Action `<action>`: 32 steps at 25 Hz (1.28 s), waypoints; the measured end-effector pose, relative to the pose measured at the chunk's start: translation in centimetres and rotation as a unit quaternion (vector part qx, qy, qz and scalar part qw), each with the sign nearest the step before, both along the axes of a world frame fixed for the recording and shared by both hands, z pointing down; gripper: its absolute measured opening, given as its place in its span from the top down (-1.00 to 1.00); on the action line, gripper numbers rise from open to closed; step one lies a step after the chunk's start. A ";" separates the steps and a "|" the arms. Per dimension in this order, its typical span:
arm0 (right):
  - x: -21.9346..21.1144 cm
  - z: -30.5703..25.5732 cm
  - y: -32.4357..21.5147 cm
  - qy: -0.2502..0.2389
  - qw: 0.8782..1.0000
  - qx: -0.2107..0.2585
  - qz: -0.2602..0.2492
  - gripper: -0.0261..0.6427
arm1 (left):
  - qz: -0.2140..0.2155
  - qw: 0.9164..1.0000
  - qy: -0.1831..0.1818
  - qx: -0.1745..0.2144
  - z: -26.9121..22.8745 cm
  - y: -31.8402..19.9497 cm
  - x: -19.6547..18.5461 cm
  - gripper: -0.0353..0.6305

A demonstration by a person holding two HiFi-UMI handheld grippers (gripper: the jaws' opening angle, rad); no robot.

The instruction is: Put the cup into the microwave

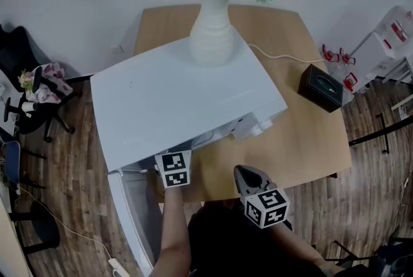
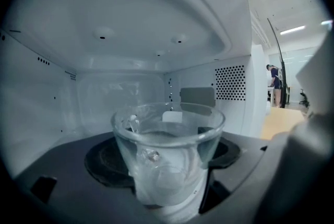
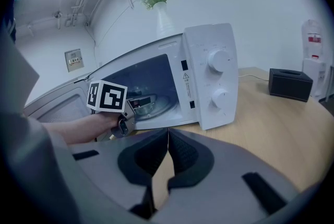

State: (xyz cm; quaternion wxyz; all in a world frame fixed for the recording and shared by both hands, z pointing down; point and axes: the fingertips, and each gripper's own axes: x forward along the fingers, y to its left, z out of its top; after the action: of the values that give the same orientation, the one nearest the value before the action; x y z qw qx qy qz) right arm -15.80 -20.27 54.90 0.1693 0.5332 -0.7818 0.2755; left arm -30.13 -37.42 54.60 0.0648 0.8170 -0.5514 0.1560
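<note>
Wooden table (image 1: 303,140) carries the white microwave (image 1: 174,98), its door open. Your left gripper (image 3: 128,113) reaches into the cavity, jaws clamped on the clear glass cup (image 2: 168,150), which is upright inside. Your right gripper (image 3: 167,160) hangs over the table's front edge, jaws pressed together on nothing. On the microwave's top, near its back edge, stands a white vase (image 1: 211,33).

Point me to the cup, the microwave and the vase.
cup (image 2: 167,160): left gripper view, on its clear glass wall.
microwave (image 1: 174,101): head view, on its white top panel.
vase (image 1: 211,33): head view, on its white body.
</note>
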 end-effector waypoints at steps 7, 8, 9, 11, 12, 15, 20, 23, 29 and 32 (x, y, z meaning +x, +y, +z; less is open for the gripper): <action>0.4 -0.4 -0.2 -0.003 1.000 0.008 0.003 0.94 | -0.004 1.000 0.013 -0.025 0.4 -0.1 0.0 -0.29; 0.4 -0.4 -0.1 -0.003 1.000 0.008 0.003 0.94 | -0.006 0.999 0.014 -0.029 0.5 -0.1 0.0 -0.29; 0.5 -0.4 0.0 -0.003 1.000 0.008 0.003 0.94 | -0.009 0.999 0.012 -0.033 0.6 0.0 0.0 -0.29; 0.6 -0.3 0.2 -0.004 1.000 0.008 0.003 0.94 | -0.016 0.999 0.009 -0.040 0.7 0.1 -0.1 -0.29; 0.7 -0.4 0.2 -0.004 1.000 0.008 0.004 0.94 | -0.018 0.999 0.009 -0.042 0.7 0.2 -0.1 -0.29; 0.8 -0.4 0.4 -0.006 1.000 0.008 0.004 0.94 | -0.023 0.999 0.006 -0.038 0.6 0.2 -0.2 -0.29; 0.7 -0.4 0.7 -0.009 1.000 0.010 0.000 0.94 | -0.023 0.999 -0.004 -0.036 0.7 0.4 -0.3 -0.29; 0.6 -0.3 0.9 -0.010 1.000 0.009 -0.003 0.94 | -0.024 0.999 0.006 -0.027 0.4 0.5 -0.1 -0.29; 0.5 -0.5 1.2 -0.013 1.000 0.013 -0.009 0.94 | -0.034 0.999 0.013 -0.031 0.5 1.3 -0.3 -0.29; 0.4 -0.6 1.2 -0.015 1.000 0.014 -0.013 0.94 | -0.036 0.999 0.014 -0.030 0.4 1.8 -0.3 -0.29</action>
State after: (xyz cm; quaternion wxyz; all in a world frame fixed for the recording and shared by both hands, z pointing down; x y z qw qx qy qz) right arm -15.38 -19.06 54.32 0.1537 0.5208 -0.7951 0.2699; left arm -30.48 -35.63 55.03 0.1026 0.7964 -0.5746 0.1583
